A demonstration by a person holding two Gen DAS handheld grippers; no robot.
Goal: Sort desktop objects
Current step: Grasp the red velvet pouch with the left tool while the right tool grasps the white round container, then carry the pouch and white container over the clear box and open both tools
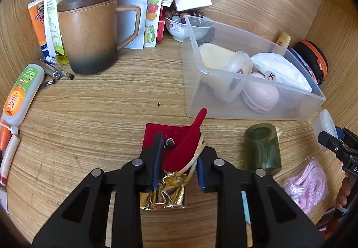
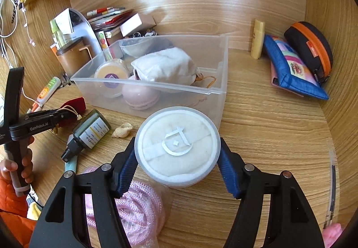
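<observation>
My left gripper has its jaws around a red velvet pouch with cream drawstrings; a gold foil piece lies under the fingers. The jaws look nearly closed on the pouch's flap and cords. It also shows in the right wrist view. My right gripper is shut on a round clear powder-puff case, held just in front of the clear plastic bin. The bin holds a yellow jar, a pink round case and a white cloth bag.
A dark green bottle lies on its side right of the pouch, with a small shell near it. A pink cord bundle lies under my right gripper. A brown lidded mug, tubes and papers stand at the left; pouches at the right wall.
</observation>
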